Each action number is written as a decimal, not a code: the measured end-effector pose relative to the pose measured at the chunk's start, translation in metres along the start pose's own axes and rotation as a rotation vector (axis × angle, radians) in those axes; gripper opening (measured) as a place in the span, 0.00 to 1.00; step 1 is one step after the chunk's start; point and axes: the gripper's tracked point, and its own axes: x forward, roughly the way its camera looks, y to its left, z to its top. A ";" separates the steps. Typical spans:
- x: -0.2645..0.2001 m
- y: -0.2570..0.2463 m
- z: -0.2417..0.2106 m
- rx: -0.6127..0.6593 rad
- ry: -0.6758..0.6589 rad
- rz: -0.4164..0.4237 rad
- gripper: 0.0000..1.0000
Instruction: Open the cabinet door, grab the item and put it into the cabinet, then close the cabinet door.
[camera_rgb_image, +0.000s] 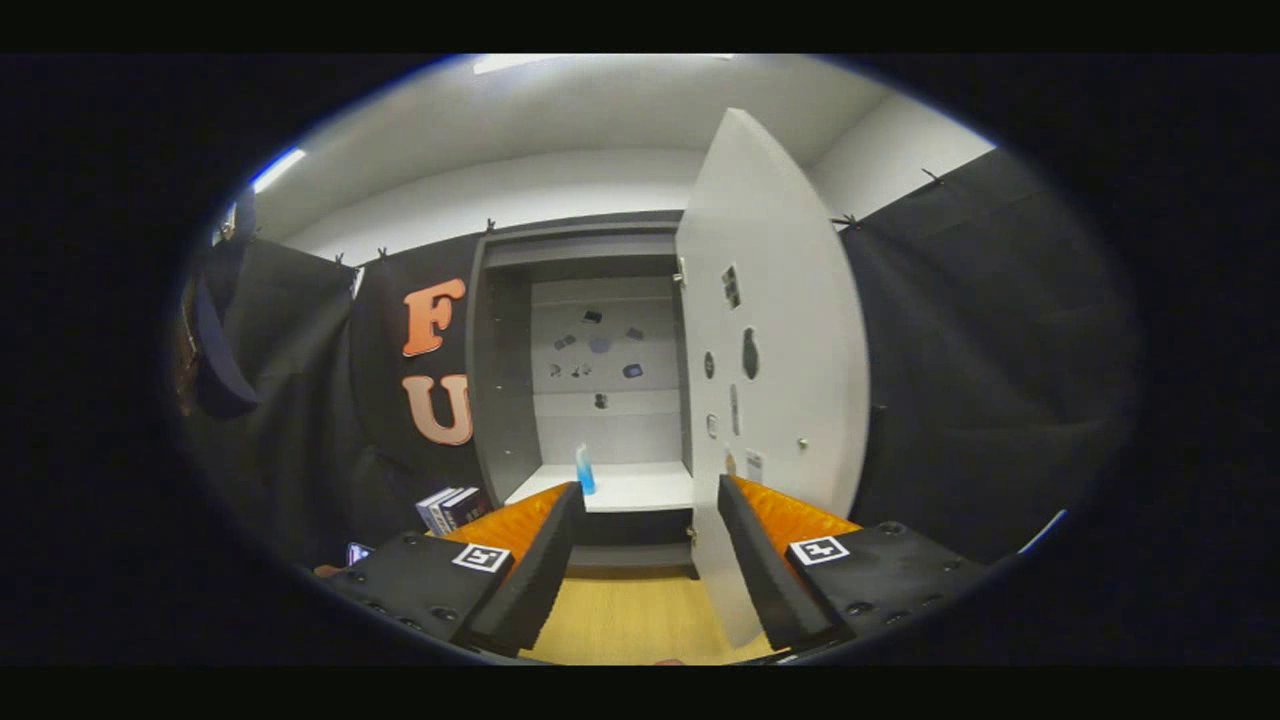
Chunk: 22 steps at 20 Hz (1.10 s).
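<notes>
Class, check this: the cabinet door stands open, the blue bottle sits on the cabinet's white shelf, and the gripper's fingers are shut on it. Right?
Not quite. The gripper view shows the gripper open and holding nothing. The blue bottle stands beyond its fingers on the white shelf, and the cabinet door is open.

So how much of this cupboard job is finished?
Done: the cabinet door stands swung open, and a blue bottle stands on the cabinet's white shelf. In hand: nothing; the gripper is open and empty, short of the cabinet. Left: closing the door.
</notes>
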 end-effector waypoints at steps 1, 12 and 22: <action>-0.010 -0.018 0.002 -0.007 -0.009 -0.027 0.87; -0.035 -0.200 0.019 -0.029 -0.065 -0.253 0.87; 0.041 -0.229 -0.015 0.029 0.017 -0.154 0.87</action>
